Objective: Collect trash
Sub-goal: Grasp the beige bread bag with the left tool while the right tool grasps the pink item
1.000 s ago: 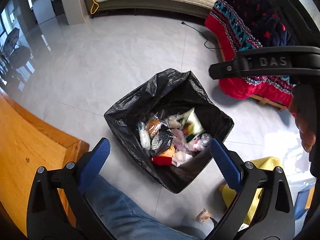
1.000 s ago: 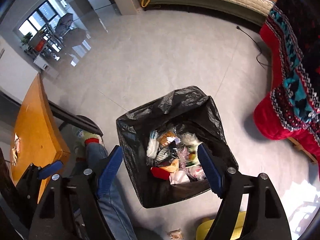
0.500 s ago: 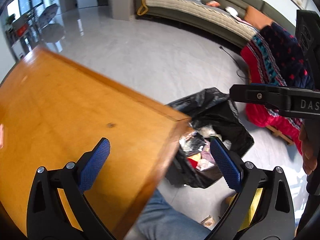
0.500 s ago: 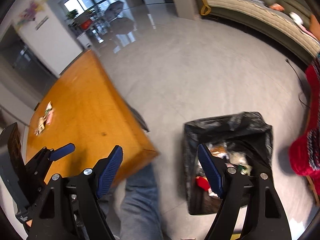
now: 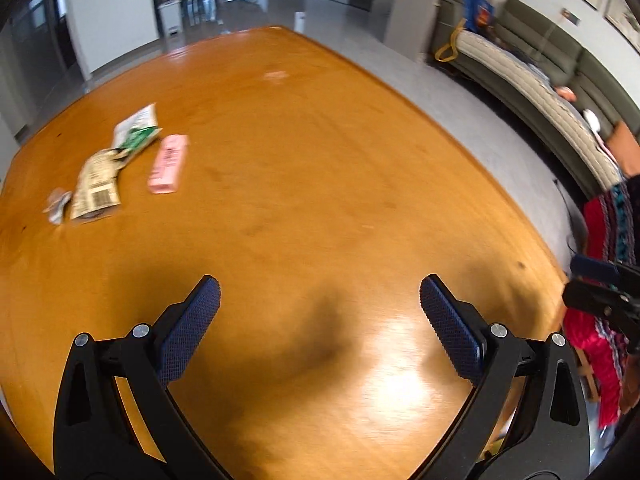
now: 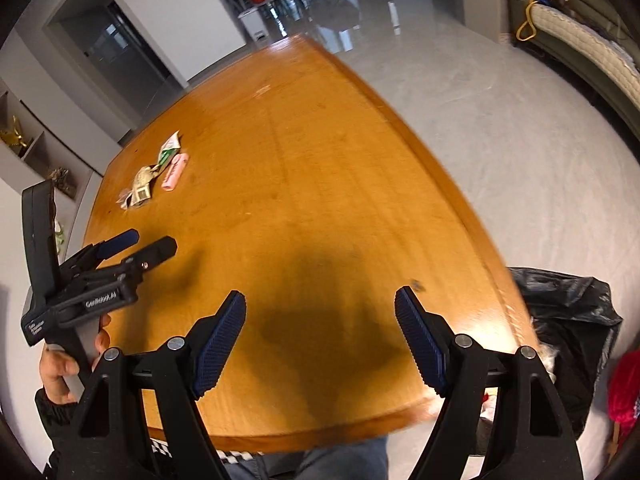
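Both grippers swung from trash bag [image 6: 568,344] to table [image 5: 320,184]; jaws spread, empty; bag holds litter.

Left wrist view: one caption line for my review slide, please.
Open left gripper above a wooden table, empty, with a pink packet and crumpled wrappers lying far left.

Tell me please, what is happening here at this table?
A person is collecting trash with two hand-held grippers. Both the left gripper and the right gripper are open and empty above the orange wooden table. A pink packet and some crumpled wrappers lie at the table's far side, untouched. The black trash bag stands on the floor beside the table.
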`<action>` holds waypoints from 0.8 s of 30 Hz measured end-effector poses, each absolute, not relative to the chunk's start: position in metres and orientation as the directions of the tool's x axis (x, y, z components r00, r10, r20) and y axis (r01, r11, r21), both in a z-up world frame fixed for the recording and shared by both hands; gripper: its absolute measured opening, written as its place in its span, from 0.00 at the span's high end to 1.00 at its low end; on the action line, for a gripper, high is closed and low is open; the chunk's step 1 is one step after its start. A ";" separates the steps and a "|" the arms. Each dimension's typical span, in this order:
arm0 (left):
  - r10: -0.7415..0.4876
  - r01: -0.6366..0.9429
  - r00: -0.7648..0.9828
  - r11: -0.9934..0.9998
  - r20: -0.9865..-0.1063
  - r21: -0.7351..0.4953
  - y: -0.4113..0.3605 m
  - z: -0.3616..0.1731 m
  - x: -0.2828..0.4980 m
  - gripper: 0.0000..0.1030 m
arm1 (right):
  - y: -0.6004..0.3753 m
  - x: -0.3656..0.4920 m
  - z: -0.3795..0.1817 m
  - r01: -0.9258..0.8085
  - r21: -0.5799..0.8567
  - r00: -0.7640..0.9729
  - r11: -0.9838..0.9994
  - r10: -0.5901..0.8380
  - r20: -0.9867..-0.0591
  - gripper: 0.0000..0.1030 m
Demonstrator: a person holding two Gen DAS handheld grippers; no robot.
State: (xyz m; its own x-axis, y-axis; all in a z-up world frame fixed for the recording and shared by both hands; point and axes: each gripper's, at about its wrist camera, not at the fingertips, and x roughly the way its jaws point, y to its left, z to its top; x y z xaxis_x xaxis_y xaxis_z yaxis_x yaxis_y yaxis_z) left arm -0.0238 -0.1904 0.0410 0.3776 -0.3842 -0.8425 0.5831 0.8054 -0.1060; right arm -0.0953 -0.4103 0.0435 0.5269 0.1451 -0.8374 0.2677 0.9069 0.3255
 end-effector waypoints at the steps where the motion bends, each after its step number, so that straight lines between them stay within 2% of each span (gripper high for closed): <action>1: -0.371 0.564 0.388 0.819 -0.844 -0.101 -0.179 0.040 -0.013 0.06 | -0.403 -0.086 0.044 0.255 0.317 0.520 0.914 0.147 -0.842 0.25; 11: -0.307 0.404 0.412 0.905 -0.858 -0.130 -0.103 0.027 0.075 0.06 | -0.335 -0.008 0.049 0.108 0.267 0.490 0.958 0.183 -0.853 0.25; 21: -0.256 0.386 0.410 0.918 -0.875 -0.088 -0.094 0.012 0.151 0.06 | -0.292 0.052 0.045 0.040 0.269 0.447 0.962 0.224 -0.866 0.38; 23: -0.231 0.374 0.426 0.925 -0.875 -0.062 -0.090 0.011 0.155 0.17 | -0.283 0.063 0.047 0.029 0.272 0.446 0.962 0.231 -0.865 0.38; 24: -0.200 0.359 0.435 0.933 -0.878 -0.035 -0.088 0.010 0.156 0.29 | -0.278 0.068 0.047 0.026 0.276 0.444 0.961 0.236 -0.864 0.38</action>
